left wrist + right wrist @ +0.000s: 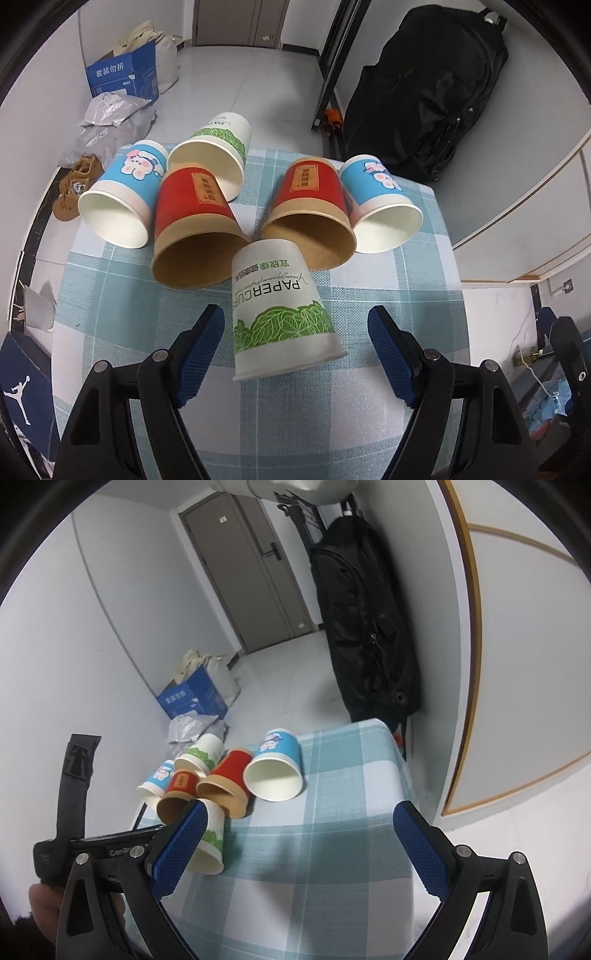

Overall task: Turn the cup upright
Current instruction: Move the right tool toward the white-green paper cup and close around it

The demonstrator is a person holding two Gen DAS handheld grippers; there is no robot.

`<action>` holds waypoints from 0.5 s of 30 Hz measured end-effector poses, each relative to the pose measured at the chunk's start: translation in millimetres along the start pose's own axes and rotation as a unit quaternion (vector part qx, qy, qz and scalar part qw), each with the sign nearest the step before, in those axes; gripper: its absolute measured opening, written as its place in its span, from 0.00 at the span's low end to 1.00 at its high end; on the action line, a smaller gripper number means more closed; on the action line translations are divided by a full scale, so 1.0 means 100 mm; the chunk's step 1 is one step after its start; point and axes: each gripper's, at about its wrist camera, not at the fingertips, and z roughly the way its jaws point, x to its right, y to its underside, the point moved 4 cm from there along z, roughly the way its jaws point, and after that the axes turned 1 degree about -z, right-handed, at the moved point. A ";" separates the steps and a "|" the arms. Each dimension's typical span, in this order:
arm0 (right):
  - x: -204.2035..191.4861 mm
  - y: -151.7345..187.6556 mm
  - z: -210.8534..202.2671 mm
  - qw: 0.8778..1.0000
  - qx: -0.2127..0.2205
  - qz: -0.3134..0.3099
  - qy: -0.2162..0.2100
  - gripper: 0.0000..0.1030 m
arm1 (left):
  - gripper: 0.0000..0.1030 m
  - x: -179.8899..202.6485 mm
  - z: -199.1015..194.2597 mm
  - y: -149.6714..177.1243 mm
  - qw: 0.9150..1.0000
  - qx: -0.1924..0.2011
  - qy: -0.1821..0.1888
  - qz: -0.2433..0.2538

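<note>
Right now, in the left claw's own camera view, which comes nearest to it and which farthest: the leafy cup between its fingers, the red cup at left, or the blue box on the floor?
1. Leafy cup, between the open left claw.
2. Red cup, behind it, to the left.
3. Blue box, on the floor beyond the table, far left.

Home room, tiled floor, grey door (258, 579), hanging black backpack (365, 627) (shoes (74, 184) nearby), checked tablecloth (332, 849)

I'm seeing bare bench (122, 314) lying either side of the near cup (280, 314); five cups (199, 221) are crowding behind it.
</note>
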 end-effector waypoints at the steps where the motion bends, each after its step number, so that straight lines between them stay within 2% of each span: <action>1: 0.02 0.00 0.02 1.000 -0.003 0.002 -0.001 0.99 | 0.74 0.00 0.01 0.00 1.000 -0.004 -0.004 0.001; 5: 0.03 0.03 0.05 1.000 -0.014 0.013 -0.007 0.99 | 0.74 -0.06 0.12 -0.02 1.000 -0.010 -0.015 -0.002; 9: -0.02 0.04 0.05 1.000 -0.015 0.003 -0.009 0.98 | 0.60 -0.07 0.23 0.00 0.999 -0.030 -0.030 -0.004; 15: -0.03 0.07 0.05 1.000 -0.018 0.000 -0.010 0.99 | 0.59 -0.05 0.22 -0.01 0.999 -0.025 -0.037 0.001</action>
